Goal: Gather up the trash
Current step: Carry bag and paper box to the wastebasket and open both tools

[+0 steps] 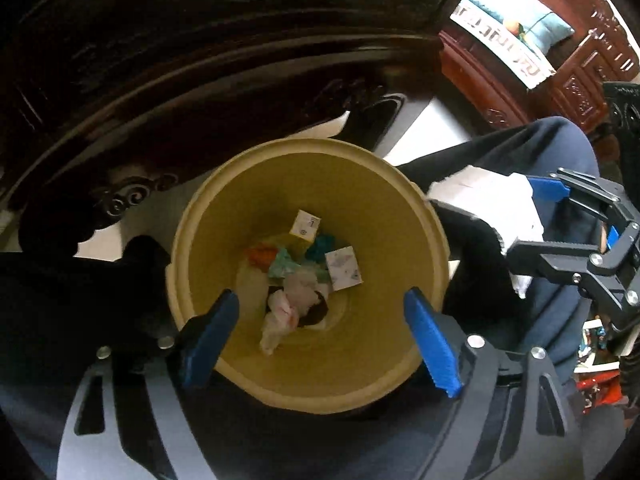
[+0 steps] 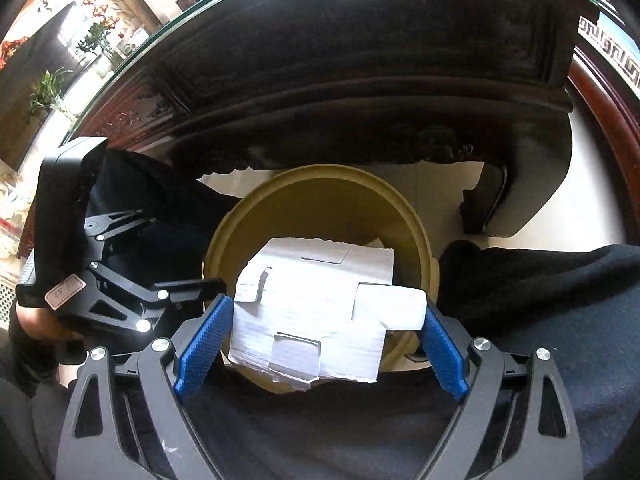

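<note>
A round tan bin stands on the floor below both grippers and holds several bits of trash: small white boxes, crumpled tissue and coloured wrappers. My left gripper is open and empty right above the bin. My right gripper is shut on a flattened white cardboard box and holds it over the bin. The right gripper also shows in the left wrist view with the cardboard. The left gripper shows at the left of the right wrist view.
A dark carved wooden table with a glass top rises just behind the bin, its leg at the right. The person's dark-clothed legs flank the bin. A red wooden sofa with cushions stands beyond. Potted plants stand at the far left.
</note>
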### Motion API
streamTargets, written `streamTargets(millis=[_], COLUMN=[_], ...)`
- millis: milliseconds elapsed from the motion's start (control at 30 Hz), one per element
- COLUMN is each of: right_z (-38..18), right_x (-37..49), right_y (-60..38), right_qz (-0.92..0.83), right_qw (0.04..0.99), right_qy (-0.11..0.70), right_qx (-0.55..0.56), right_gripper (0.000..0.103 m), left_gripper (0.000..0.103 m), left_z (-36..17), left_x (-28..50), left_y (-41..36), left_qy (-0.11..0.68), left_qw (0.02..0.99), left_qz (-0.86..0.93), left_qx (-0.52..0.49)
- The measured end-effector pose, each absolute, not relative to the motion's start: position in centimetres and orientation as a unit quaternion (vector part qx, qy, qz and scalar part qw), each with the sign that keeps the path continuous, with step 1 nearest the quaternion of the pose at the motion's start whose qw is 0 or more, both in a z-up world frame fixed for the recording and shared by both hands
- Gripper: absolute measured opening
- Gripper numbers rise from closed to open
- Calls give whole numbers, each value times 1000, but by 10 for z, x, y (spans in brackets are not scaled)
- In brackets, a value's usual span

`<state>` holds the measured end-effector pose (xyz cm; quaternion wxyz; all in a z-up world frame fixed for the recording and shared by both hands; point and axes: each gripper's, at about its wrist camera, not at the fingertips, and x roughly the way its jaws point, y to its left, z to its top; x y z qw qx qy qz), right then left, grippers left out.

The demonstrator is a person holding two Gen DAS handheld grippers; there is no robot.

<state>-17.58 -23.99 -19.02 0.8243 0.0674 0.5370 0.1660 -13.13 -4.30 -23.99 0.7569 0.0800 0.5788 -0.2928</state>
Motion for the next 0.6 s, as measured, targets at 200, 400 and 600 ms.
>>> streamTargets(millis=[200,400,600], right_z=[-195,-195,-193], right_x=[-176,-174,-172], right_y=[-235,-228,-226], right_qz=[175,184,188], right_qw=[821,818,813], right_qy=[541,542,548], right_qx=[62,59,63], right_gripper=[86,86,90], left_gripper=[85,86,87], left_z=[-231,-228,-223], left_x=[-121,-120,-118], left_y=[-32,-30,-25], left_qy=[572,570,564], left_qw=[769,772,779], left_qz=[-276,-269,-266], left_qx=[73,77,71])
